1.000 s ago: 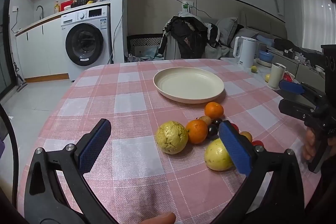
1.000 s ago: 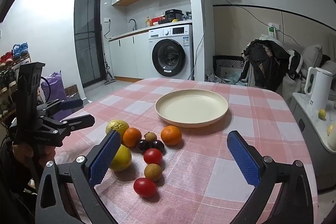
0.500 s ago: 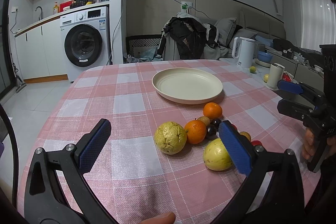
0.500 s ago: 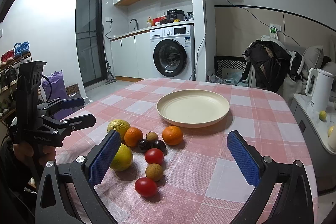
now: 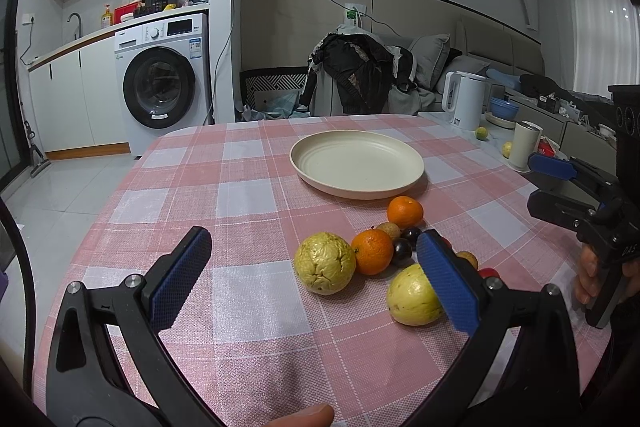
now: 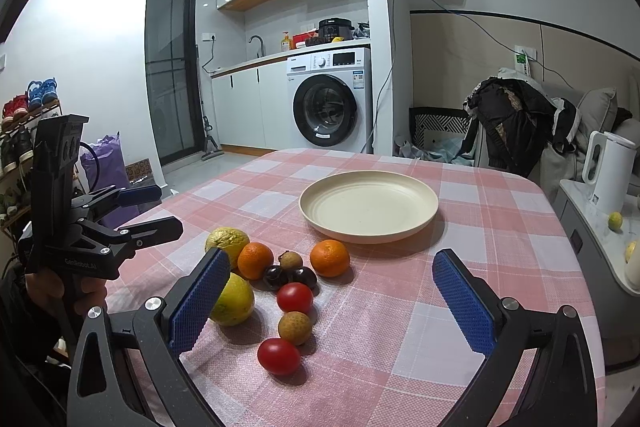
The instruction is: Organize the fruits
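Note:
A cream plate (image 5: 356, 163) (image 6: 368, 207) sits empty on the pink checked tablecloth (image 5: 248, 187). In front of it lies a cluster of fruit: a wrinkled yellow-green fruit (image 5: 325, 263), two oranges (image 5: 372, 251) (image 5: 405, 212), a smooth yellow fruit (image 5: 414, 301), dark cherries (image 6: 290, 277), two tomatoes (image 6: 295, 298) (image 6: 279, 355) and brown longans (image 6: 295, 327). My left gripper (image 5: 316, 277) is open and empty, just short of the wrinkled fruit. My right gripper (image 6: 330, 301) is open and empty, above the near fruit. Each gripper shows in the other's view (image 6: 136, 211) (image 5: 560, 183).
A white kettle (image 5: 466, 105), a cup (image 5: 524, 149) and small fruits stand on a side counter right of the table. A chair with dark clothes (image 5: 356, 75) stands behind the table. A washing machine (image 5: 160, 91) is at the back left.
Both grippers have drifted slightly; the fruit and plate have not moved. Both stay open.

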Motion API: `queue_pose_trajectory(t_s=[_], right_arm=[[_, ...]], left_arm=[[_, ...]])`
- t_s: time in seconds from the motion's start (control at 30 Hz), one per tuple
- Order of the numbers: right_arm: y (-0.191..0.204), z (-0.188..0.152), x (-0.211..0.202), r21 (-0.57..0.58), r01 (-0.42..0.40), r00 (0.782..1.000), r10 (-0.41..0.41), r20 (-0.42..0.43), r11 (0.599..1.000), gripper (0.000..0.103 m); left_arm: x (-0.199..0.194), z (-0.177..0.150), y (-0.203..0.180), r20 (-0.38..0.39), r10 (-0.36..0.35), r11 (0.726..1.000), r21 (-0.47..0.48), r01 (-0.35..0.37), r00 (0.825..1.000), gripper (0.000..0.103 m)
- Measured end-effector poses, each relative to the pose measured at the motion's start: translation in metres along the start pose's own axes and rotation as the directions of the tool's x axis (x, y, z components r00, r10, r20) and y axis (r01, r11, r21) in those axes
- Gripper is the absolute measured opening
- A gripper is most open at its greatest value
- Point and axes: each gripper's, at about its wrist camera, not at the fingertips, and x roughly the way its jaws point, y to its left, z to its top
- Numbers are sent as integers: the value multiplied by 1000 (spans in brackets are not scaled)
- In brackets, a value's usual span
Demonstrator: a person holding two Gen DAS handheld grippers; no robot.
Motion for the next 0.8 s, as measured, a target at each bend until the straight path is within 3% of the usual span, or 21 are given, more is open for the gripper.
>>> queue_pose_trajectory(t_s=[0.8], right_arm=[[1,0,0,-2,0,1000,0,0,1000,103]], left_arm=[[-1,-1,0,3,1,1000,1,-1,1000,102]])
